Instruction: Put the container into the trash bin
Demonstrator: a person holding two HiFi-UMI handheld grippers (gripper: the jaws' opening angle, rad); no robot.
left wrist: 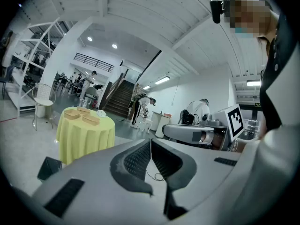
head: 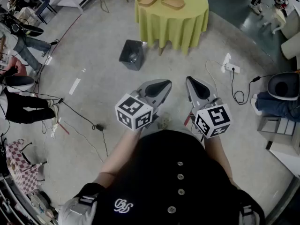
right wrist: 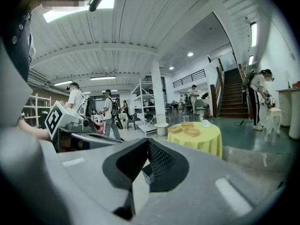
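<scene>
Three shallow tan containers (head: 172, 2) lie on a round table with a yellow-green cloth (head: 176, 25) at the far side of the floor. A dark trash bin (head: 131, 54) stands on the concrete floor left of the table. Both grippers are held side by side in front of the person's body, well short of the table. My left gripper (head: 164, 84) is shut and empty; its own view shows its jaws (left wrist: 151, 142) meeting, with the table (left wrist: 86, 137), the containers (left wrist: 91, 120) and the bin (left wrist: 48, 168) to the left. My right gripper (head: 191, 80) is shut with nothing held (right wrist: 148, 142); the containers (right wrist: 191, 131) lie ahead to its right.
Cables and a white power strip (head: 231, 69) lie on the floor right of the table. A seated person's legs and a chair (head: 281, 90) are at the right, more people and gear at the left (head: 23, 104). Stairs (right wrist: 234, 95) and white shelving (right wrist: 143, 102) stand beyond.
</scene>
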